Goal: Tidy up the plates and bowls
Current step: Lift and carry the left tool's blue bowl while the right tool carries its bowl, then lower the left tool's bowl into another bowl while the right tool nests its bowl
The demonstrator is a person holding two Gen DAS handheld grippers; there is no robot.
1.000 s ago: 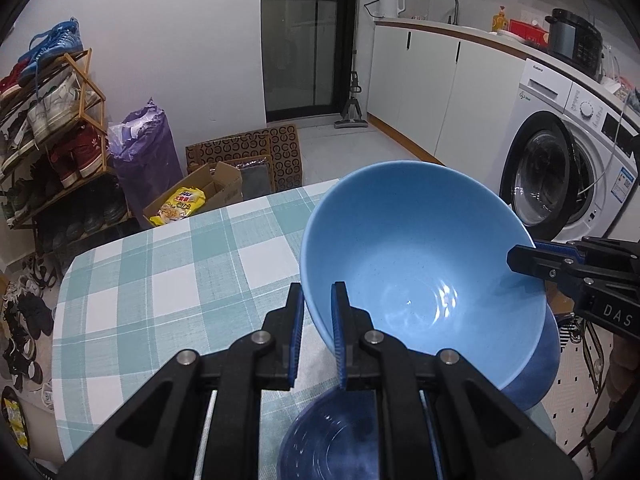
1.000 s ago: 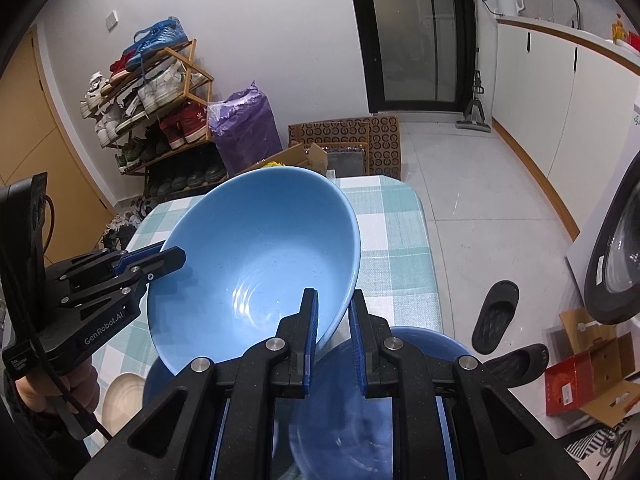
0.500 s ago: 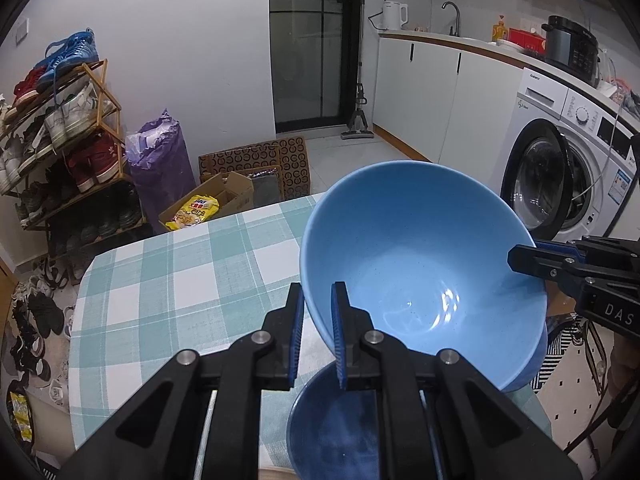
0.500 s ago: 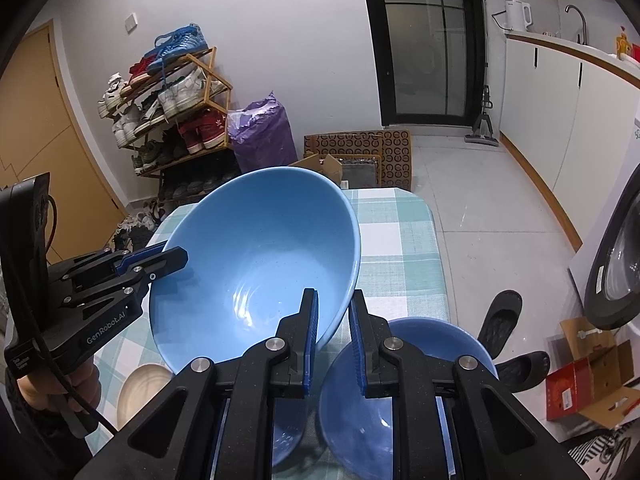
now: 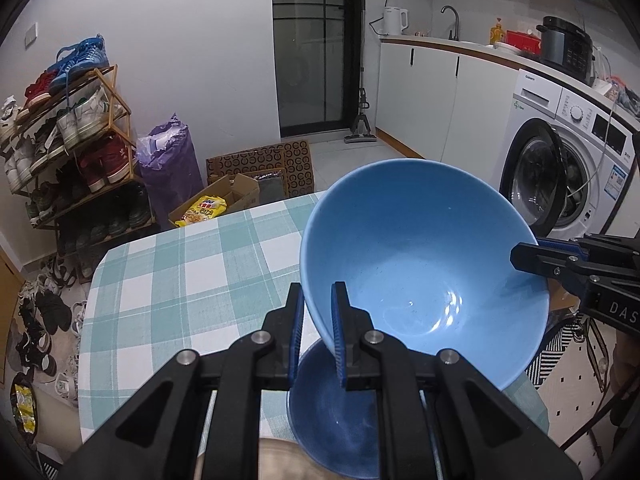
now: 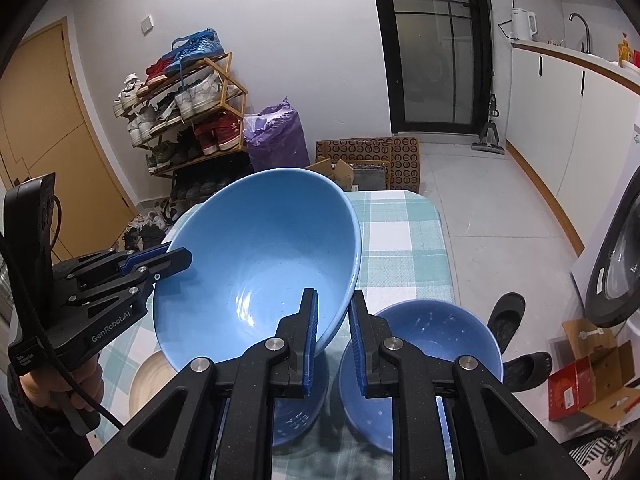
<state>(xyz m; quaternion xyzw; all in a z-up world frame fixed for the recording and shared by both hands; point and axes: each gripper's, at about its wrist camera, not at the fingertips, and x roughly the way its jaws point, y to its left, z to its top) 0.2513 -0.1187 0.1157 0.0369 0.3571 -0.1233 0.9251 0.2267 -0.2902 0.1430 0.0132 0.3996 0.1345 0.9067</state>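
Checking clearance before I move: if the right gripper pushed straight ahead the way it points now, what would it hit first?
The right gripper is already shut on the rim of the big light blue bowl. Straight beyond its tips, probably the checked tablecloth, between that bowl and the darker blue bowl; depth is unclear.

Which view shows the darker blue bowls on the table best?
The right wrist view: two darker blue bowls sit side by side there, one mostly uncovered. The left wrist view shows only one, largely hidden behind the gripper and the big light blue bowl.

We read "GenRobot.AI" on the left gripper (image 6: 178, 258) body. The right gripper (image 5: 520, 256) shows "DAS", probably a longer word cut off at the frame edge.
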